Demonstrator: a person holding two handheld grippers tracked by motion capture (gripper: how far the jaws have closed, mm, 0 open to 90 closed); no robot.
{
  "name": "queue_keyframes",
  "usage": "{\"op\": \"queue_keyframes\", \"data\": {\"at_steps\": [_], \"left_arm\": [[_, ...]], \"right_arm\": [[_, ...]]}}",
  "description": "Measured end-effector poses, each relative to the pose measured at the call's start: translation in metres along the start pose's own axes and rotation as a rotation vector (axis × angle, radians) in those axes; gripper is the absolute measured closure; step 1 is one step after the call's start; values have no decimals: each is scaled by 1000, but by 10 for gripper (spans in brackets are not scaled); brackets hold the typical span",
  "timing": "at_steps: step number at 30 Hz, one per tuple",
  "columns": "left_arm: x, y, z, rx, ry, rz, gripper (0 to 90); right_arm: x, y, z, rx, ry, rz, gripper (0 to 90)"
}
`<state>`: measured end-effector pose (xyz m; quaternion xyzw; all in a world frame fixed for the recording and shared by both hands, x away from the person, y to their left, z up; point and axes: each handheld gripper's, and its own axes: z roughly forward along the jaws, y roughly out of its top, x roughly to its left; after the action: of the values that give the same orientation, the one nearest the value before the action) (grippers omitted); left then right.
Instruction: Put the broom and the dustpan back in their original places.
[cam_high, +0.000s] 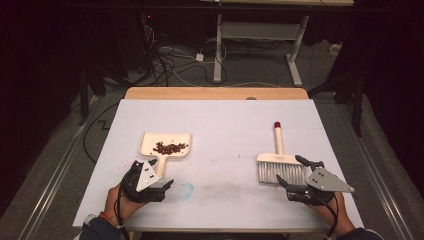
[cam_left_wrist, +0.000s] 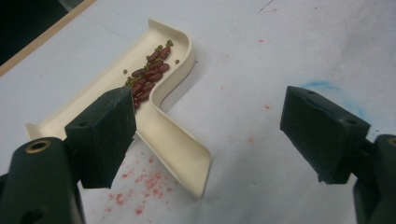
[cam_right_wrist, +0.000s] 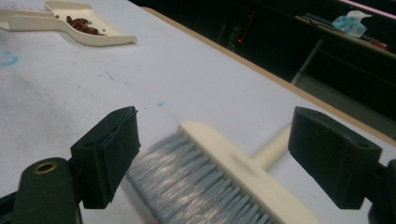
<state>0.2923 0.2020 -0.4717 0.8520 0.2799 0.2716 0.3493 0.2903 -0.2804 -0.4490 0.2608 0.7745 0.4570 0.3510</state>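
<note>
A cream dustpan (cam_high: 148, 140) lies left of centre on the white table with several red beans (cam_high: 170, 148) in it. Its handle (cam_left_wrist: 180, 149) points toward my left gripper (cam_high: 154, 175), which stands open just behind the handle's end, touching nothing. In the left gripper view the beans (cam_left_wrist: 149, 77) lie beyond the left gripper (cam_left_wrist: 210, 107). A brush (cam_high: 280, 167) with grey bristles and a red-tipped cream handle lies at the right. My right gripper (cam_high: 291, 171) is open, its jaws either side of the brush head (cam_right_wrist: 224, 177). From the right gripper (cam_right_wrist: 219, 128) the dustpan (cam_right_wrist: 70, 21) shows far off.
The white table top (cam_high: 225, 120) has a wooden far edge (cam_high: 215, 93). A blue smudge (cam_high: 186, 190) marks it near the front, and red stains (cam_left_wrist: 140, 182) lie by the dustpan handle. A desk frame (cam_high: 260, 45) and cables (cam_high: 165, 60) stand on the floor beyond.
</note>
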Motion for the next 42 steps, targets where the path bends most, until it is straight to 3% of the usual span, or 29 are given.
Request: {"op": "queue_keyframes", "data": {"at_steps": [7,12,23,29,42], "left_arm": [[2,-1,0,-10,-4,-25,179],[2,-1,1,-13,-8,-22,179],[-1,-1,1,4,-12,-8,179],[-4,-3,-1,5,-19,5,179],[-5,-3,-1,9,-23,8,179]], "right_arm": [[7,-16,-5,41,-4,0,171],[9,-24,-6,74,5,9,171],[7,-24,-8,67,7,30,170],[13,-20,-6,75,19,-1,168],[14,-19,-6,77,4,-3,167]]}}
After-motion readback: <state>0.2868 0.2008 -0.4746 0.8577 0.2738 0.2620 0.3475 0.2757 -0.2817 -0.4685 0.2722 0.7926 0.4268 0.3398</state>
